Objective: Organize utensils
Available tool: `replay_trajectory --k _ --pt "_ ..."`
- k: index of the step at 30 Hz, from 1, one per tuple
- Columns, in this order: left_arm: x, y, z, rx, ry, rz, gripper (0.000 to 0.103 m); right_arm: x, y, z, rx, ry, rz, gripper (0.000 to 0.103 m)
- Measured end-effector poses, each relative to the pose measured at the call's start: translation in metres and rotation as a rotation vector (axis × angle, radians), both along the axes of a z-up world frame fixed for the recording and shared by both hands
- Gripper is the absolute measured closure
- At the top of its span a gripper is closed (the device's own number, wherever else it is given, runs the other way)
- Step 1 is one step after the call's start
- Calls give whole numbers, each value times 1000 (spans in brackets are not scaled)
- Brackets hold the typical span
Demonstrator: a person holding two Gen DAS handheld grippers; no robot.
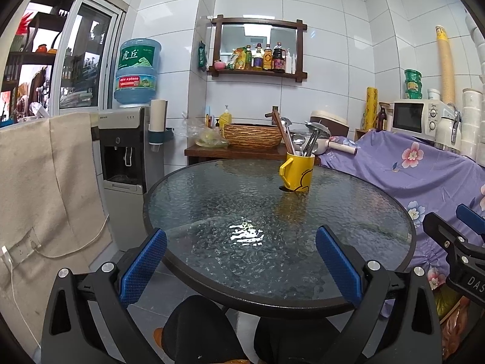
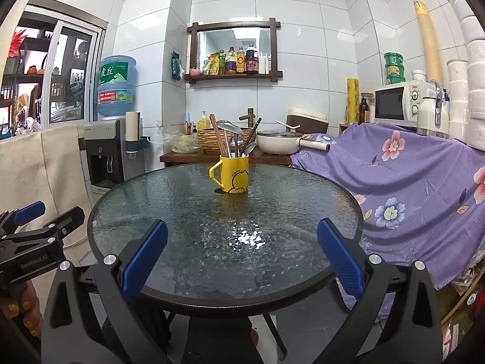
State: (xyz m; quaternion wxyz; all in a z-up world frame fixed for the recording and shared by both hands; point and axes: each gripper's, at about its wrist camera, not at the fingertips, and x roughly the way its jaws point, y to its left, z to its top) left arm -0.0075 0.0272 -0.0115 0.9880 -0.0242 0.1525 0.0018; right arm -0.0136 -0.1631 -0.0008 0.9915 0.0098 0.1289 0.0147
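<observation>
A yellow mug [image 1: 297, 172] [image 2: 232, 174] stands upright on the far part of a round glass table [image 1: 212, 200] [image 2: 169, 200]. Brown chopsticks [image 1: 283, 135] [image 2: 219, 138] and several metal spoons [image 1: 312, 138] [image 2: 235, 138] stick up out of it. My left gripper [image 1: 241, 262] is open over the table's near edge, nothing between its blue pads. My right gripper [image 2: 242, 259] is open too, also empty and well short of the mug. Each gripper shows at the edge of the other's view.
A water dispenser [image 1: 127, 163] [image 2: 106, 154] stands left of the table, with cloth-covered furniture [image 1: 45, 197] beside it. A purple floral cover [image 1: 409, 163] [image 2: 409, 176] drapes the right side. Behind are a low wooden stand with a woven basket [image 1: 253, 135] and a white pot [image 2: 279, 142].
</observation>
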Motion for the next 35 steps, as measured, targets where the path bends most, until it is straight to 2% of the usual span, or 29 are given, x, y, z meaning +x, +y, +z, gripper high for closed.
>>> replay_trajectory --k 24,35 --pt "-1 -3 1 14 -14 5 7 0 0 0 -2 3 2 6" --pt "5 1 2 12 19 0 7 1 -1 -6 7 6 -3 6"
